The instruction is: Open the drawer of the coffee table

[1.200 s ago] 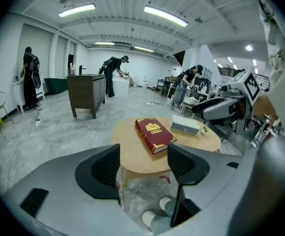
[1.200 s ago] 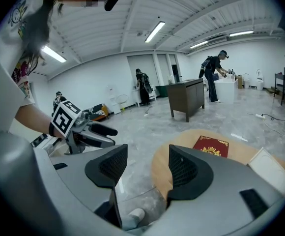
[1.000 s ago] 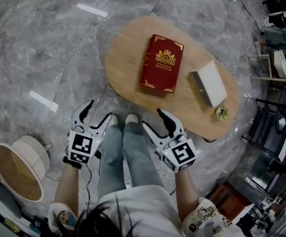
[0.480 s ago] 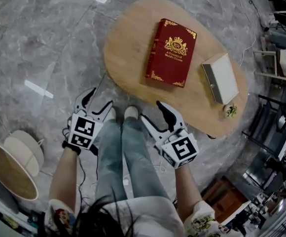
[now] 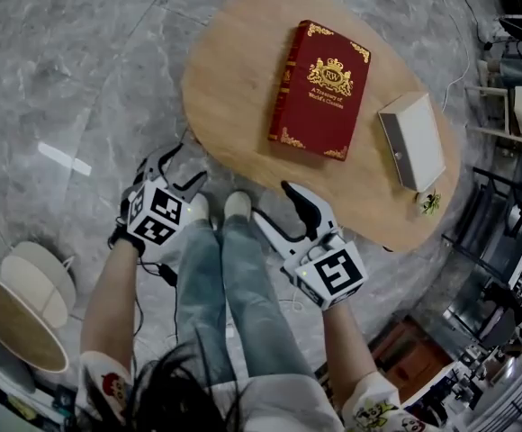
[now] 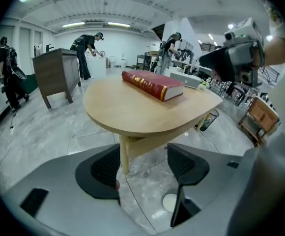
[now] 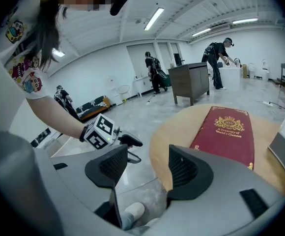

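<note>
The oval wooden coffee table [image 5: 234,70] carries a red book [image 5: 319,88] and a pale box [image 5: 411,142]. No drawer shows in any view. In the left gripper view I see only the table's top [image 6: 132,117] and a leg [image 6: 124,154] beneath it. My left gripper [image 5: 171,171] hangs open over the floor, just off the table's near left edge. My right gripper [image 5: 277,207] is open too, close to the near edge. The right gripper view shows the red book [image 7: 228,129] ahead and the left gripper [image 7: 125,140] to the left. Both hold nothing.
A small plant [image 5: 430,203] sits at the table's right end. A round basket [image 5: 13,318] lies on the floor at left, and a wooden cabinet [image 5: 414,358] stands at lower right. My shoes [image 5: 216,207] stand between the grippers. People work at a dark cabinet [image 6: 56,73] far off.
The head view has shifted toward the table. Both grippers have come nearer its near edge, the left one more, and it has turned inward. Both stay open.
</note>
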Available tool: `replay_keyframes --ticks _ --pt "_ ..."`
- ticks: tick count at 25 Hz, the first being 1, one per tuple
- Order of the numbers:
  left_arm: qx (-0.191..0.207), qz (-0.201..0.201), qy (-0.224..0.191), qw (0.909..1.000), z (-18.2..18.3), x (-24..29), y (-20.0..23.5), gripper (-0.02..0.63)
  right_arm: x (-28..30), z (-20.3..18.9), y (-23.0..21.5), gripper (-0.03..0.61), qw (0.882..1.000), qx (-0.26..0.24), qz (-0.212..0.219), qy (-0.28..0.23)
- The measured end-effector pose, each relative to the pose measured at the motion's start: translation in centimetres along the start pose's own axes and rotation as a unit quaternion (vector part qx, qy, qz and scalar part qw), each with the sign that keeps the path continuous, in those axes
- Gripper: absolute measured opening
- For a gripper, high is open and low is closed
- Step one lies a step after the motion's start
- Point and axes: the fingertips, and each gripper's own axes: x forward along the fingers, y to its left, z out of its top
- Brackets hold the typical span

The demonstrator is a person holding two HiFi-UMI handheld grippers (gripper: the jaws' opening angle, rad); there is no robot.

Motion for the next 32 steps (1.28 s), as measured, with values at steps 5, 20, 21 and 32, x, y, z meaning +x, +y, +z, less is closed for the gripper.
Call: replay_keyframes --ticks 5,20,21,32 --pt "0.031 -0.016 0.019 0.9992 -0.7 3.0 0.7 0.278 0.6 -1.3 0.1 0.230 1.000 0.004 0.004 0.007" --pt "0.102 -0.052 0.032 0.9929 -0.6 7.7 1.3 0.224 1.8 -4.4 0.6 0.230 0.999 0.019 0.012 0.048" --pt "0.113 -0.053 0.032 0.9917 -0.6 7.8 1.3 0.215 1.9 -4.4 0.8 0.230 0.999 0.020 0.015 0.046" --pt "0.208 -0.086 0.050 0.9730 -1.3 7.1 1.4 0.140 2.1 -5.7 1.5 0.230 0.998 0.038 0.033 0.048"
